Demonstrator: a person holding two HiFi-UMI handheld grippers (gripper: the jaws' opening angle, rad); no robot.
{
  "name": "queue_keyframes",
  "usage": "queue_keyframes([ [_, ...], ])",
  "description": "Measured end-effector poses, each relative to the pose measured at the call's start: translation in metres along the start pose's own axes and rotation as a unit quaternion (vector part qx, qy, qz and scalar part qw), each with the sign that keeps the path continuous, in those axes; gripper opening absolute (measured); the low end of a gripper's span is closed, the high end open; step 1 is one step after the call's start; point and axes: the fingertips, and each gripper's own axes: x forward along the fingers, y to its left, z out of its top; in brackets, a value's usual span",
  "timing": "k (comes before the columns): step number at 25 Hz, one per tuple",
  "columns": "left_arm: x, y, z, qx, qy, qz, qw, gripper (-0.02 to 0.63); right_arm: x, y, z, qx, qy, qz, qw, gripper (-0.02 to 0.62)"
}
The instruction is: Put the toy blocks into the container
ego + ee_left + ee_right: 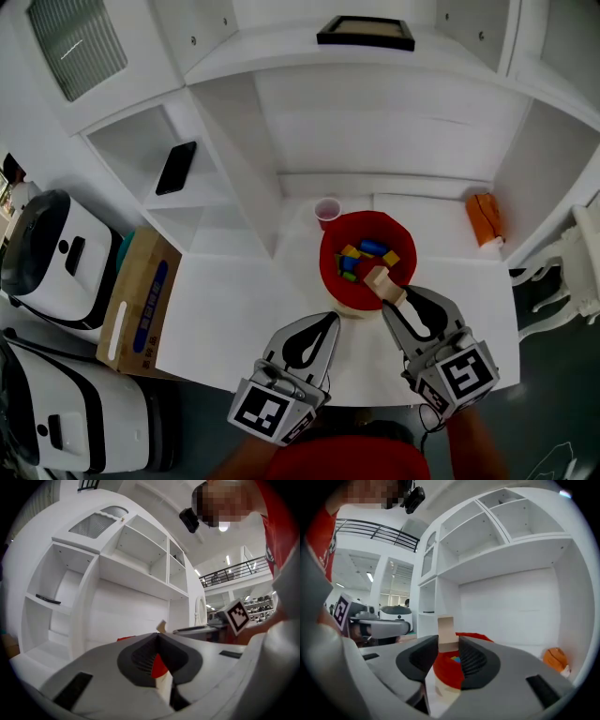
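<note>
A red bowl [330, 272] stands on the white desk with several coloured blocks [373, 247] inside it. My right gripper [392, 298] is shut on a tan wooden block [381, 280], which it holds upright over the bowl's near rim. In the right gripper view the block [447, 632] sticks up between the jaws, with the red bowl [447, 670] just behind. My left gripper [330, 321] is shut and holds nothing; it sits left of the bowl above the desk. Past its tips in the left gripper view I see the bowl [159, 666].
A pink cup [327, 212] stands behind the bowl. An orange object [484, 219] lies at the desk's back right. A cardboard box [141, 302] and white appliances [47, 258] are on the left. A black phone [175, 167] lies on a side shelf, and a white chair [562, 272] is at the right.
</note>
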Motion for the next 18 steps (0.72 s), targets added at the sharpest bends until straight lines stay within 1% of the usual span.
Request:
queue_keyframes([
  [3,-0.001,-0.01,-0.004,0.001,0.006,-0.012,0.9999,0.02,0.021,-0.022,0.008,0.002,0.005,-0.015,1.0,0.146],
  [6,-0.003,-0.015,-0.006,0.001,0.016,-0.017,0.9997,0.02,0.041,-0.034,0.005,0.009,0.025,-0.025,0.999,0.183],
  [7,-0.003,-0.017,-0.007,-0.003,0.025,-0.019,0.9995,0.02,0.043,-0.034,0.004,0.012,0.027,-0.023,0.999,0.195],
  [9,-0.004,-0.021,-0.009,-0.011,0.044,-0.023,0.9987,0.02,0.042,-0.031,0.006,0.016,0.022,-0.017,0.999,0.195],
  [13,-0.005,-0.022,-0.009,-0.011,0.048,-0.024,0.9985,0.02,0.027,-0.016,0.012,0.018,-0.006,-0.002,1.0,0.189],
  [14,-0.005,-0.024,-0.009,-0.009,0.048,-0.025,0.9985,0.02,0.022,-0.013,0.014,0.019,-0.014,0.002,1.0,0.179],
  [15,-0.005,-0.025,-0.008,-0.007,0.048,-0.026,0.9985,0.02,0.016,-0.01,0.017,0.019,-0.023,0.005,1.0,0.139],
  [18,-0.005,-0.029,-0.004,0.001,0.044,-0.028,0.9986,0.02,-0.002,-0.002,0.027,0.022,-0.052,0.006,0.998,0.073],
])
